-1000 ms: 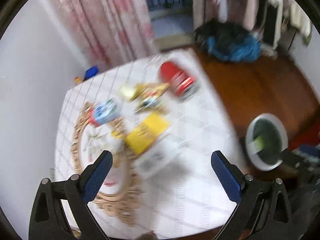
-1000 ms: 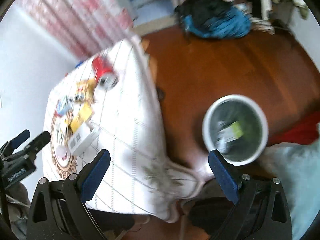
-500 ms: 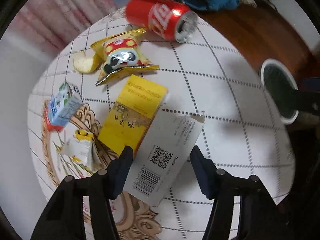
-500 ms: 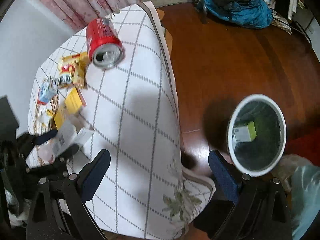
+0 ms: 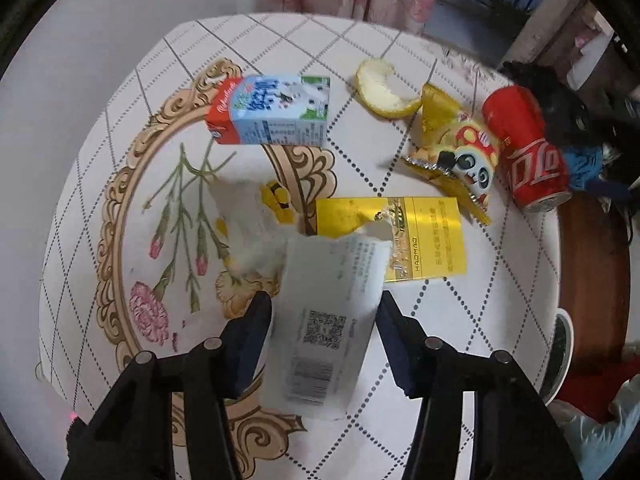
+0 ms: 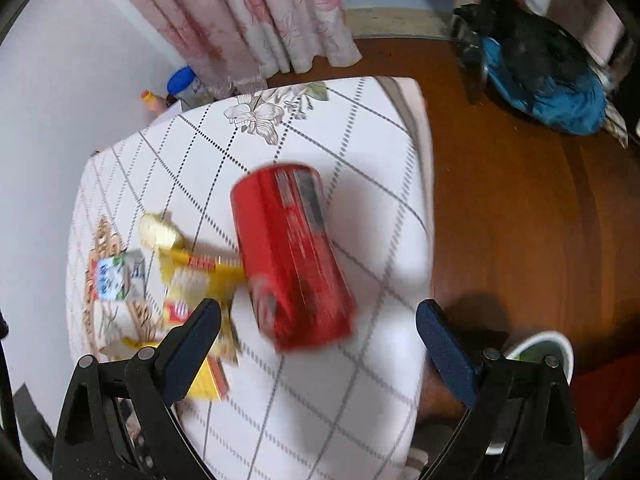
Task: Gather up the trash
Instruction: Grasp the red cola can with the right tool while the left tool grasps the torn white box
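Grippers had both closed in on litter within the last second. The left hand-held gripper (image 5: 322, 314), earlier high above the counter (image 5: 512, 280), had dropped to straddle the white packet (image 5: 326, 316), its jaws narrowed to the packet's sides; whether they were pinching yet could not be told. The right hand-held gripper (image 6: 318, 320), which had been looking toward the bin (image 6: 538, 346) on the floor, had swung over the red can (image 6: 292, 256), jaws wide apart, nothing held. Two pickups looked imminent, while the milk carton (image 5: 270, 110), snack bag (image 5: 456, 152) and yellow box (image 5: 404, 236) lay untouched.
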`<state>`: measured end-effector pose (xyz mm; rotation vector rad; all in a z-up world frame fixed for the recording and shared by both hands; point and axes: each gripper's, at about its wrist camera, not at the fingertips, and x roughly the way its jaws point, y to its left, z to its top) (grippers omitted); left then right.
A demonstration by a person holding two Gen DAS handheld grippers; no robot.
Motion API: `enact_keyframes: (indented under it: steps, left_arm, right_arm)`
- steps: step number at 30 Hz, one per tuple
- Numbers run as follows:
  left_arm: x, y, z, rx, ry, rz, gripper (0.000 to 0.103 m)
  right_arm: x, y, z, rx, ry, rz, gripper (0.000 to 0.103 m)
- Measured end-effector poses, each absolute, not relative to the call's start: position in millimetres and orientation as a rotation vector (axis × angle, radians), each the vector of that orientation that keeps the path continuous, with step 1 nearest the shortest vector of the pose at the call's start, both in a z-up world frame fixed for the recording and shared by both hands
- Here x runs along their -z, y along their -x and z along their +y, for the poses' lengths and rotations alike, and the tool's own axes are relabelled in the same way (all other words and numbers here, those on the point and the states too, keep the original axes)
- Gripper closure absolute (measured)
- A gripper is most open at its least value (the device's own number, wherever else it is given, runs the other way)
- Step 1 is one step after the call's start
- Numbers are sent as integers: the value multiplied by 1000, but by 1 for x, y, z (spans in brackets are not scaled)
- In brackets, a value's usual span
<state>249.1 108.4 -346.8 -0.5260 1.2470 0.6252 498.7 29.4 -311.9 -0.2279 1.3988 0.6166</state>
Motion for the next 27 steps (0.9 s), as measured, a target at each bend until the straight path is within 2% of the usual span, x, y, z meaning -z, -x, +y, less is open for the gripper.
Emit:
enact_keyframes:
  steps: [1, 3, 5, 6, 7, 13, 27]
  left_arm:
    - [353, -252, 107, -624, 517, 1271, 53]
    - [366, -251, 108, -626, 499, 1316, 53]
    - [368, -249, 107, -630, 477, 1304, 53]
    - [367, -248, 106, -622, 465, 1306, 59]
    - [366, -247, 105, -606, 469, 1301, 60]
    - [344, -241, 102, -621, 422, 1252, 60]
    - [244, -239, 62, -607, 346, 1043, 61]
  right_arm:
    - [317, -503, 39, -616, 236, 1417, 4]
    - [329, -510, 50, -624, 229, 1460, 11]
    - [338, -511, 56, -630, 232, 1488, 32]
    - [342, -510, 57, -634, 235, 1498, 32]
    - [342, -509, 57, -639, 239, 1486, 32]
    - [335, -498, 44, -639, 216, 1471, 34]
    - [261, -412, -51, -657, 108, 1283, 35]
